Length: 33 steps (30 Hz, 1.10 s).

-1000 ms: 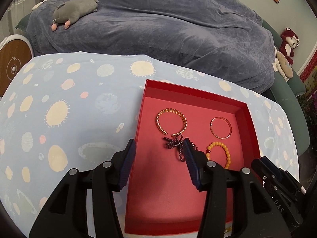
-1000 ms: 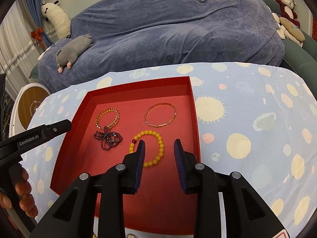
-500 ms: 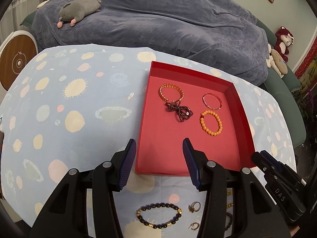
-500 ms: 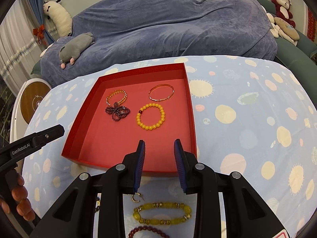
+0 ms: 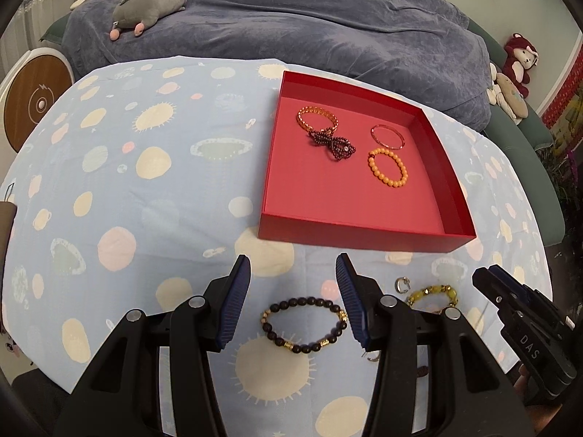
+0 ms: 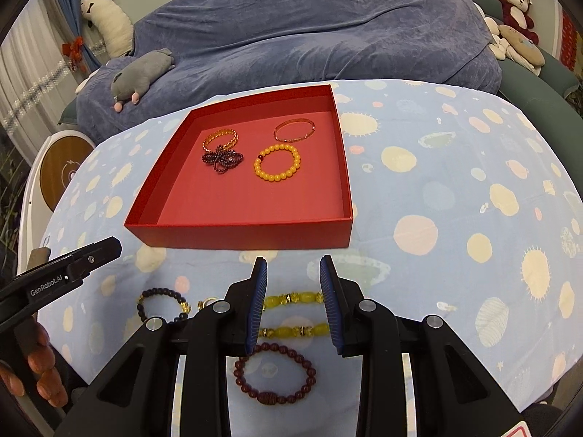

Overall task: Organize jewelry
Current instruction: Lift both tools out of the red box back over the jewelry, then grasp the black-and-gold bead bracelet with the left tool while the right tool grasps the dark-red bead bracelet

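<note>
Pulling both grippers back off the red tray [image 5: 364, 235] toward loose pieces on the cloth — likely lining up next picks. Left gripper [image 5: 293, 304] hanging apart, empty, over black bead bracelet [image 5: 303, 325]; right gripper [image 6: 293, 304] apart, empty, over yellow bracelet [image 6: 291, 298].

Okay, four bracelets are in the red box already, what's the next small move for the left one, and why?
Probably lower the left hand-held gripper onto the black bead bracelet: its jaws are open and empty, the bracelet lies on the cloth right below between them, and the red box just beyond has room.
</note>
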### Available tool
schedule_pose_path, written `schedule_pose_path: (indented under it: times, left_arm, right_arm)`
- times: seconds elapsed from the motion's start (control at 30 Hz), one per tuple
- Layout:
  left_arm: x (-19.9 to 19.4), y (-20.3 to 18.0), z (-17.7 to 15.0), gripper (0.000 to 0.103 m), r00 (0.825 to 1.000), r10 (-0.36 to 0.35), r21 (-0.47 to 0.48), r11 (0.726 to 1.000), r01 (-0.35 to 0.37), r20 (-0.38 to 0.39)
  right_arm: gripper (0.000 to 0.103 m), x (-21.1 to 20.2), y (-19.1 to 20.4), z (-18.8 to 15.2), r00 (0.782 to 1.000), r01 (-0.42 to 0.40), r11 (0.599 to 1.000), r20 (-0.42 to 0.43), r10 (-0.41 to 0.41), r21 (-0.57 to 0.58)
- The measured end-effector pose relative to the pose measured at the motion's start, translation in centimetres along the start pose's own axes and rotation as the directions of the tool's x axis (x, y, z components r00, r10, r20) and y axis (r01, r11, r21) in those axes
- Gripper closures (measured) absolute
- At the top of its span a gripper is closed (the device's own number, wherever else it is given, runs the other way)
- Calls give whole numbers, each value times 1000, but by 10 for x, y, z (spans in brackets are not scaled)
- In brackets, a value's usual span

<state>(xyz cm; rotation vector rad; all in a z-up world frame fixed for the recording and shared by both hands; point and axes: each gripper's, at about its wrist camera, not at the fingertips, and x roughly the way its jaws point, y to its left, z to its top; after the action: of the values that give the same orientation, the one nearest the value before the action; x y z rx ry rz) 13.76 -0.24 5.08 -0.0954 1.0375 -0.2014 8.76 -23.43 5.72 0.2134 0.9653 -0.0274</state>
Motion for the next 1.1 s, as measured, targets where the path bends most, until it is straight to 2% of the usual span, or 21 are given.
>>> schedule_pose_path:
  times: [0.5,0.9,1.1]
  left_arm:
    - [17,1,-50,56,997,46,41,998,-44,-64]
    - [35,8,-57,56,993,76,36,997,-73,-87]
    - [41,4,-53,57,993,92,58,994,-88,-72]
  right_arm:
    - [73,9,-2,-64,994,14,1000,-109,-13,3]
    - [73,23,0,-72,990,11,1000,-144,-12,-10]
    - [73,25,0,-71,990,9,1000,-140,-10,-12]
